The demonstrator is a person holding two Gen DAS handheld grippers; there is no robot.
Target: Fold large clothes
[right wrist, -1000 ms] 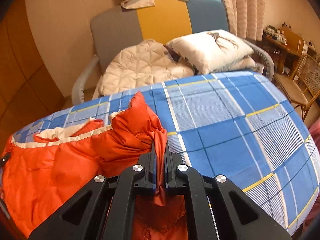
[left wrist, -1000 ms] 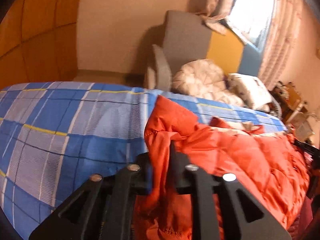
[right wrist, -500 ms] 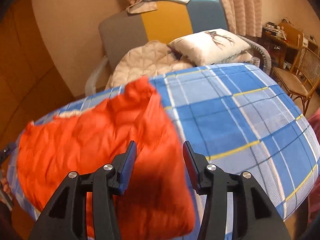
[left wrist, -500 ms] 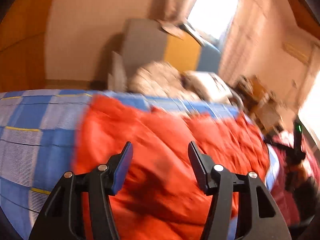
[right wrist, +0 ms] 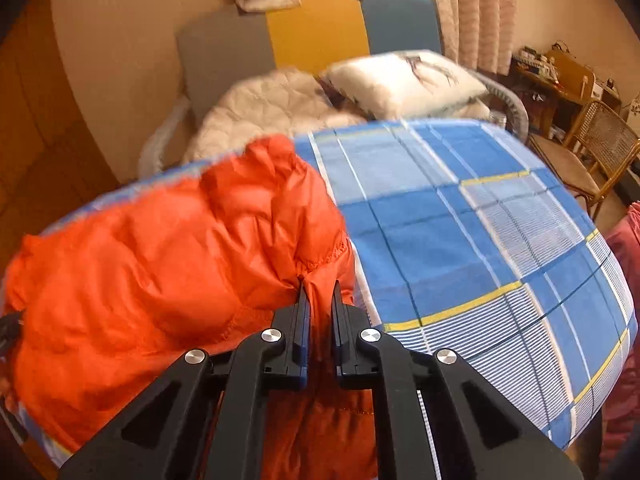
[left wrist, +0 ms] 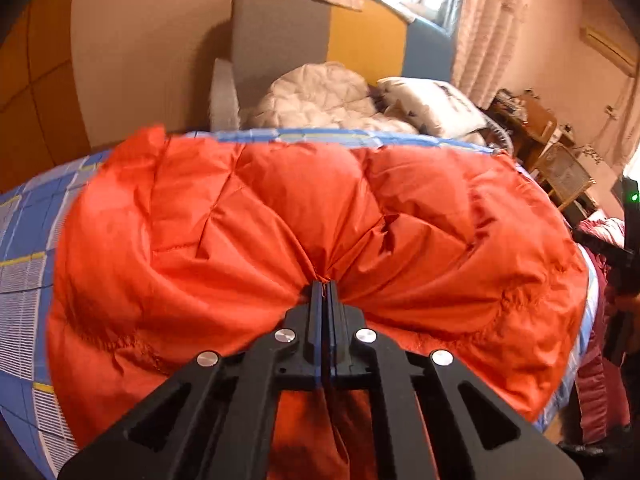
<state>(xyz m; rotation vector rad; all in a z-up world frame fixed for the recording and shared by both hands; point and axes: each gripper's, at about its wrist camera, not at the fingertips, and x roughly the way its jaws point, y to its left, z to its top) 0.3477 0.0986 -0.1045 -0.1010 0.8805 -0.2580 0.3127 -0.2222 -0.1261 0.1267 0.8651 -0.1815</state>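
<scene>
An orange quilted jacket (left wrist: 280, 208) lies spread on a bed with a blue checked sheet (left wrist: 24, 280). My left gripper (left wrist: 325, 286) is shut on a gathered pinch of the jacket's near edge, and creases fan out from its tips. In the right wrist view the jacket (right wrist: 160, 248) covers the left half of the sheet (right wrist: 480, 220). My right gripper (right wrist: 319, 290) is closing on a bunched fold at the jacket's right edge. Orange fabric fills the narrow gap between its pads, and more of the jacket hangs below both grippers.
Behind the bed stands a grey, yellow and blue armchair (right wrist: 320, 32) with a cream quilted cloth (right wrist: 260, 108) and a white pillow (right wrist: 404, 80). A wicker chair (right wrist: 592, 152) and a cluttered wooden desk (right wrist: 560, 68) stand at the right. A dark red garment (left wrist: 600, 380) hangs by the bed's right side.
Both grippers let go of the jacket, stood open half a second ago, then shut on new spots along its near edge. The jacket now lies flatter and wider across the bed.
</scene>
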